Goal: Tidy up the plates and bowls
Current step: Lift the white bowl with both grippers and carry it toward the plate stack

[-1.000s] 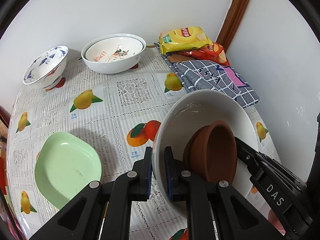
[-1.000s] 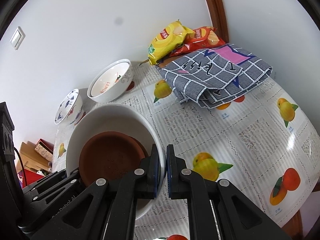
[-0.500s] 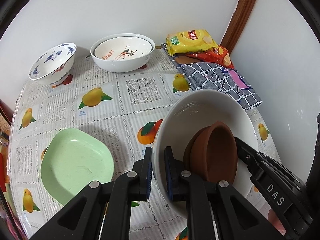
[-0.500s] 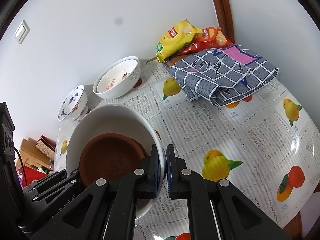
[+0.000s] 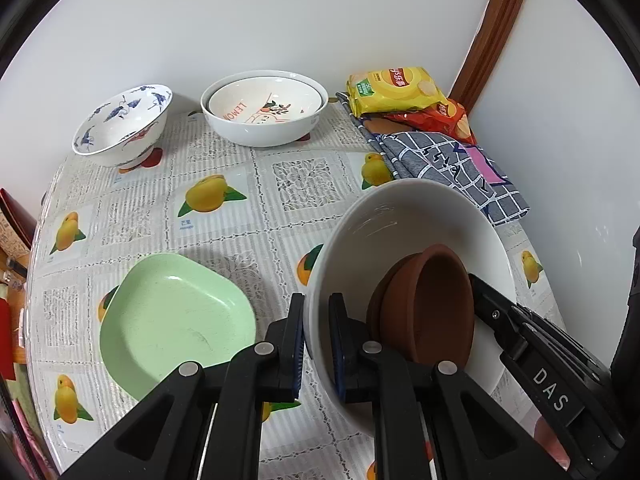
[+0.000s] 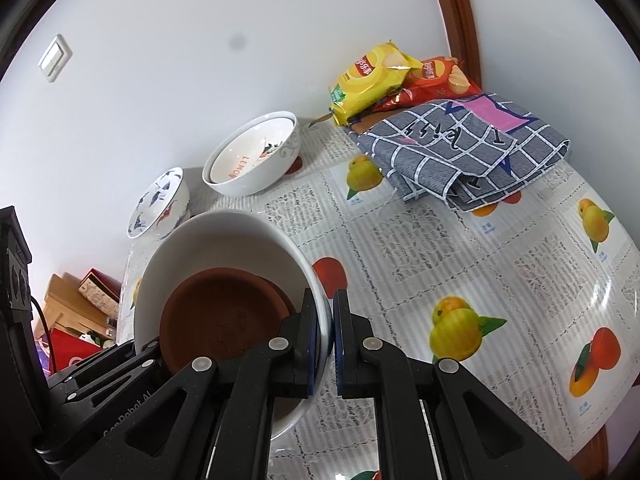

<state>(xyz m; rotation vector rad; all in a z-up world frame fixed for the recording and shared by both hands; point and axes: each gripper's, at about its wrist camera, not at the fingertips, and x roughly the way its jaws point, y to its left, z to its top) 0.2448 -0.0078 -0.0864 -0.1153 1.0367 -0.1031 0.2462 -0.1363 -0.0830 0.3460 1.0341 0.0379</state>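
Left claw [image 5: 317, 344] was clamped on the near left rim of the big white bowl [image 5: 404, 216], one finger outside the wall and one inside. On the counter [image 5: 280, 184], going left to right, sat a blue-patterned bowl [image 5: 120, 128] at the far left edge, a pale green plate [image 5: 176, 320] toward the near left, and two nested white bowls [image 5: 264, 112] at the far edge. Further right, the white bowl was held up between both claws, above the counter's right half, with brown dishes [image 5: 424, 304] stacked inside and leaning toward one side. Right claw [image 6: 332, 340] was pinched on the bowl's opposite rim. At the far right corner lay snack bags [image 6: 372, 80] and a folded checked cloth [image 6: 460, 148]. The bowl looked glazed ceramic: stiff, fairly heavy, slick, and breakable, so opposite grips on the rim seemed the soundest hold, kept level so the loose dishes would not slide.
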